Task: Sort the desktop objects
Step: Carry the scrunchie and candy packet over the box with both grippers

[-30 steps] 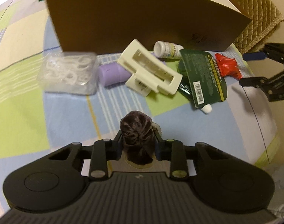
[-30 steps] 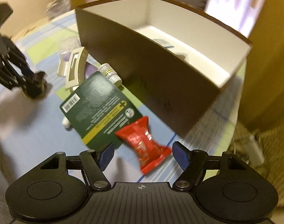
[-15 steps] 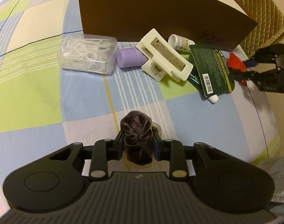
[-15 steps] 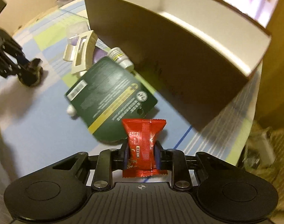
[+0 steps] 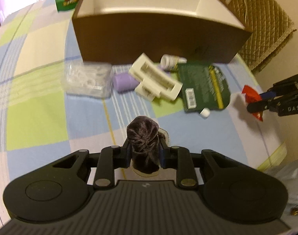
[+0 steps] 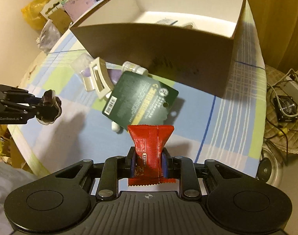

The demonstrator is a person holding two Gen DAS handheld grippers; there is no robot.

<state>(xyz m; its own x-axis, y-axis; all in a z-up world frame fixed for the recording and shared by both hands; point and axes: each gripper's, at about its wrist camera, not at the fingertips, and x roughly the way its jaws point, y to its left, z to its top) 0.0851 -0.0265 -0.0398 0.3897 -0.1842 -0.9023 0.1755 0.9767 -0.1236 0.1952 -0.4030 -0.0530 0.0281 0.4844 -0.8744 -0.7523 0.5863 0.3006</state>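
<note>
My left gripper (image 5: 144, 152) is shut on a dark purple velvet scrunchie (image 5: 143, 137), held above the checked tablecloth. My right gripper (image 6: 149, 161) is shut on a red snack packet (image 6: 149, 146), also lifted off the cloth. Each gripper shows in the other's view: the right gripper (image 5: 266, 99) with the red packet (image 5: 251, 96) at the right, the left gripper (image 6: 49, 107) with the scrunchie (image 6: 51, 102) at the left. An open brown cardboard box (image 5: 156, 37) (image 6: 162, 45) with a white inside stands behind the loose items.
In front of the box lie a clear plastic case (image 5: 88, 80), a purple roll (image 5: 124, 82), a cream hair claw (image 5: 155, 80), a small white bottle (image 5: 169, 61) and a dark green pouch (image 5: 204, 84) (image 6: 141, 98). A quilted chair (image 5: 266, 25) stands at the right.
The right gripper closed on the red packet and lifted it off the cloth. The left gripper rose with the scrunchie, so the box's inside now shows.
</note>
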